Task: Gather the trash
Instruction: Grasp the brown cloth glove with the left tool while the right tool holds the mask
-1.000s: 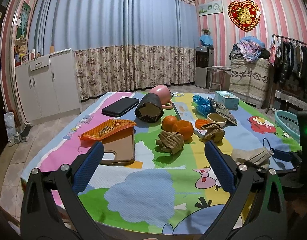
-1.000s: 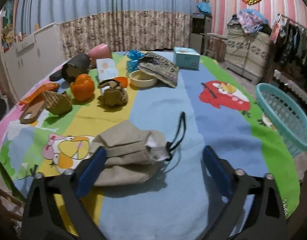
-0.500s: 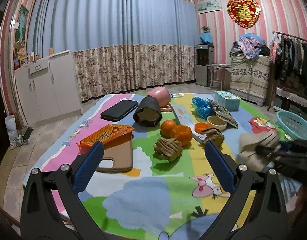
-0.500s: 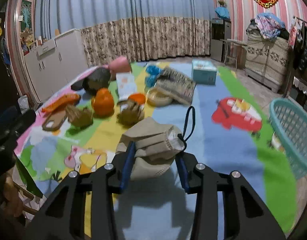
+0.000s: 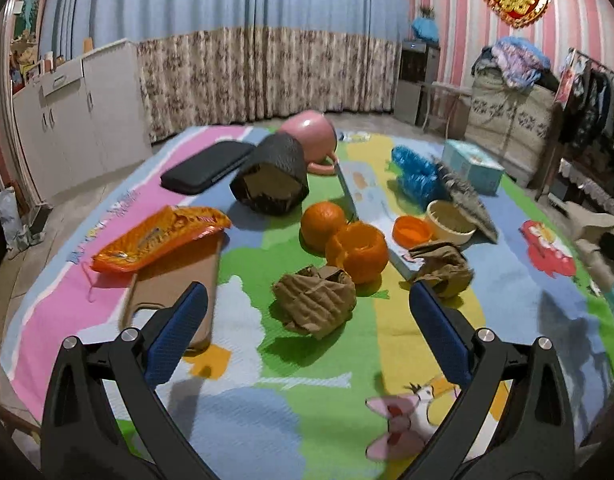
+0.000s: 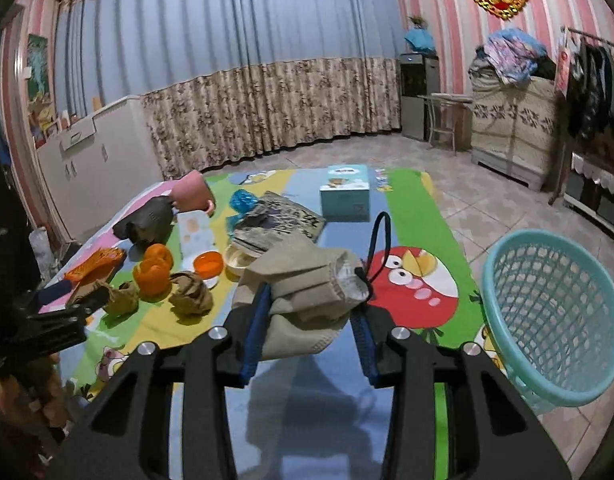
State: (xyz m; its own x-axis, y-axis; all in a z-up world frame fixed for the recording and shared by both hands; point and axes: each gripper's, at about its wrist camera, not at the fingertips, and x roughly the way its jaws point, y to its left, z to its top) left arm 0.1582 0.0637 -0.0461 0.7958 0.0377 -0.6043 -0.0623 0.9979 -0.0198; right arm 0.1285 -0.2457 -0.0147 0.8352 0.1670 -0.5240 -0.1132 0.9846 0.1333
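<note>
right gripper (image 6: 311, 332) jaws closed onto beige face mask (image 6: 307, 280), lifted it off mat; left gripper (image 5: 303, 332) spread, empty. carry right over teal basket (image 6: 555, 312), release centred.

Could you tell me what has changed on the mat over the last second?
The right hand-held gripper closed on the beige face mask and lifted it off the mat. The left hand-held gripper, open, moved nearer the crumpled brown paper. The oranges and teal basket stayed put.
</note>
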